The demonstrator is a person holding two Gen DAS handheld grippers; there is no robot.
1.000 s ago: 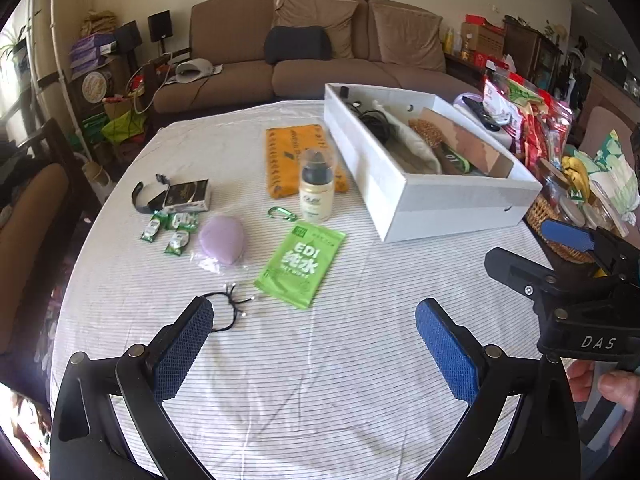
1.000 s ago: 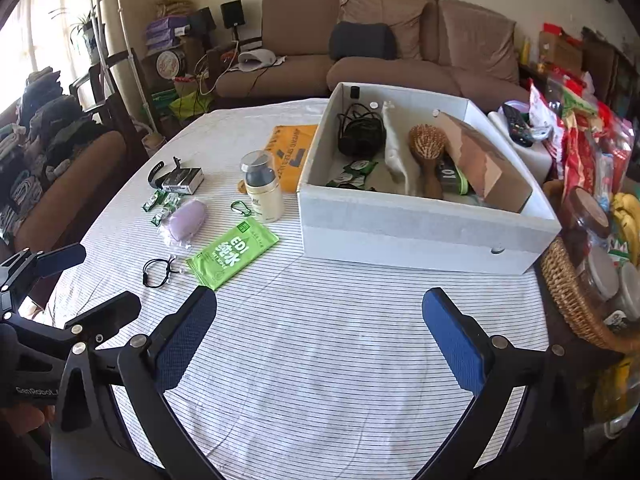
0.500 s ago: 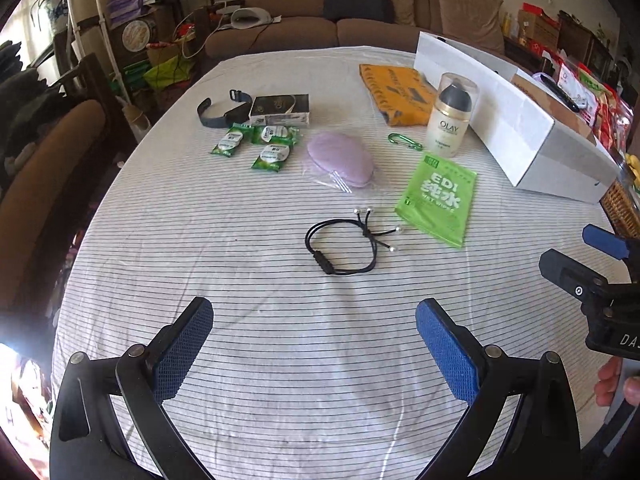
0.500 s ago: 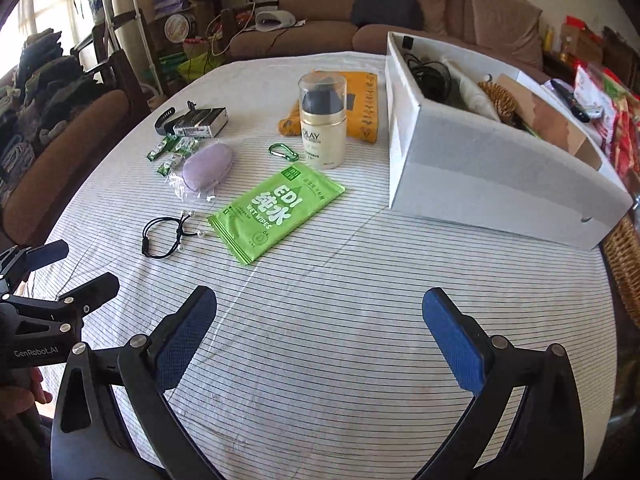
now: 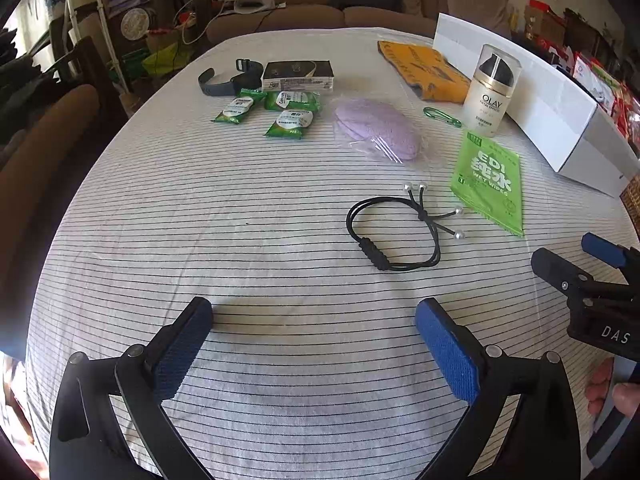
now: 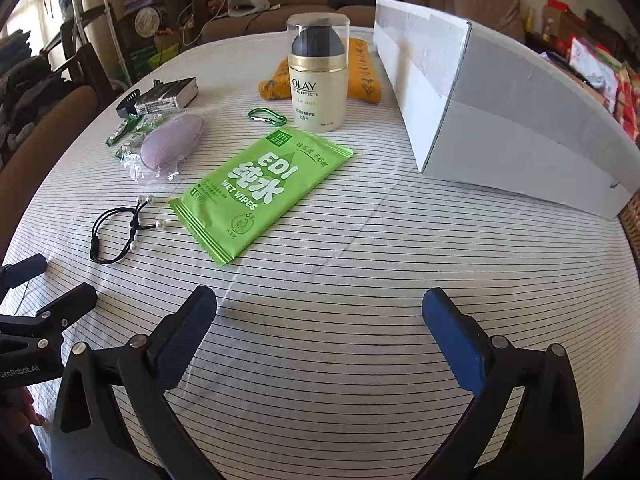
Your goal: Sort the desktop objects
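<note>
"OLAY TOTAL EFFECTS" on bottle (image 6: 318, 84); "EDI WET WIPES" on green packet (image 6: 260, 192)

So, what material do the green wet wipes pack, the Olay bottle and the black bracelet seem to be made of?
Wet wipes pack: thin plastic film, slightly glossy, with crimped zigzag ends.
Olay bottle: cream body, probably plastic or glass, with a gold band under a clear hard cap.
Black bracelet: braided cord, matte, knotted, with small pearl-like shiny beads on the ends; whether these are plastic cannot be told.
</note>
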